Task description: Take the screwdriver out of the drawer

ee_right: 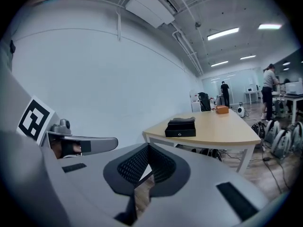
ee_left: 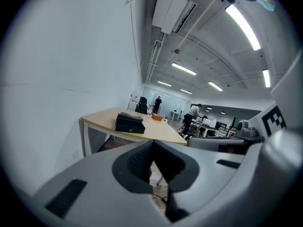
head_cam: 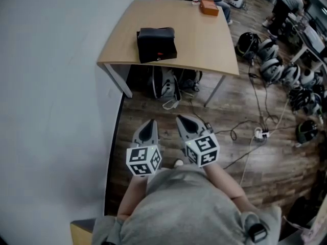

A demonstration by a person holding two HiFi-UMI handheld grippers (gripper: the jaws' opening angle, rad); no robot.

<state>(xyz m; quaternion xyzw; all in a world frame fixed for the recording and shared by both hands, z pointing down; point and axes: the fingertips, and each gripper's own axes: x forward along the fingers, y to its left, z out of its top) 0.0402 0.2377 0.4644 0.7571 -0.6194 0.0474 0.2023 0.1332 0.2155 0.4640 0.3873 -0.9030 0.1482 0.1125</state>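
A small black drawer box sits on the light wooden table well ahead of me, its drawer closed. No screwdriver shows. My left gripper and right gripper hang side by side close to my body, over the wood floor and far short of the table. Both are shut with nothing between the jaws. In the left gripper view the box lies beyond the left gripper. The right gripper view shows the box above the right gripper, its front with a small knob facing me.
An orange box lies at the table's far end. Bags sit under the table. Several helmets and cables with a power strip cover the floor at right. A white wall runs along the left.
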